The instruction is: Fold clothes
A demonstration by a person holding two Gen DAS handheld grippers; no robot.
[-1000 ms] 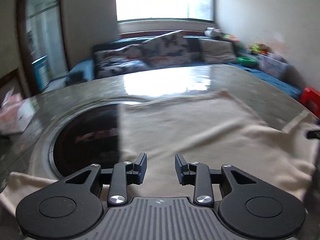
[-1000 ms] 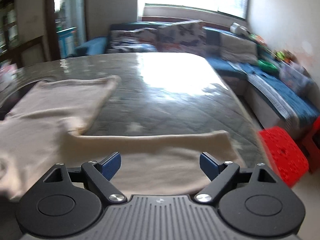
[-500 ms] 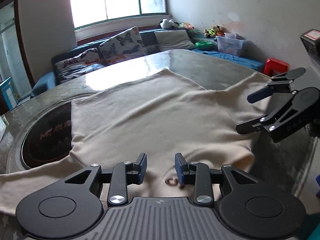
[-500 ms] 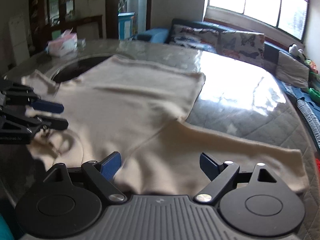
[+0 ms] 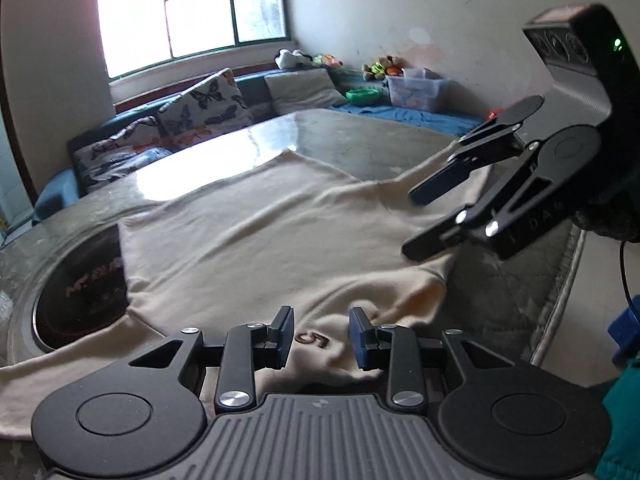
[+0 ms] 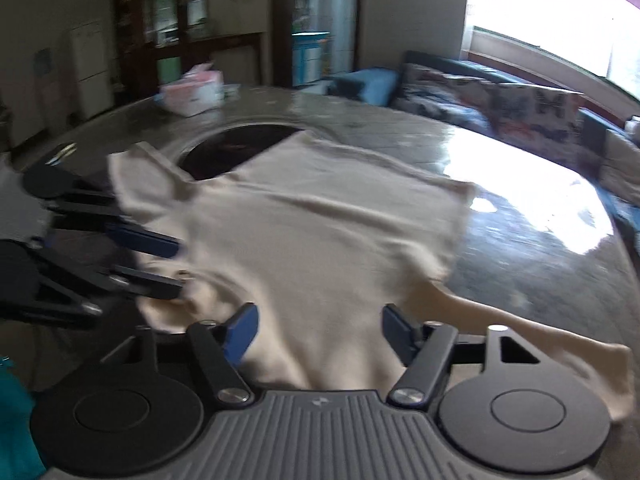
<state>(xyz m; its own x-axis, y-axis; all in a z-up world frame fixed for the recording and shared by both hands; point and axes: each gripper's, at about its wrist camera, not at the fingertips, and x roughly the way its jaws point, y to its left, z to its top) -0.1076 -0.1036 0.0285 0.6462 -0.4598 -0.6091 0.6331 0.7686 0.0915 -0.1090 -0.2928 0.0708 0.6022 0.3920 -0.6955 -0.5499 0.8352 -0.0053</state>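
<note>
Now I am at the gathering step: the cream shirt (image 5: 256,240) lies spread flat on the round table (image 5: 360,144), its collar at the near edge by me, and no fold is made yet. On the left, my left gripper (image 5: 320,332) hovers over the neckline with its jaws partly spread and the cloth under the gap, not pinched. On the right, my right gripper (image 6: 316,328) is closing over the shoulder by the sleeve (image 6: 520,332), cloth between the jaws, pads not yet pressing.

Next, I judge, both pairs of jaws must bite the shoulders evenly before I lift.

Around me: at the left the dark inset in the table (image 5: 80,284) lies partly under the shirt, a tissue box (image 6: 192,92) sits far off, and the sofa (image 5: 168,132) stands beyond. Nothing blocks the fold.
</note>
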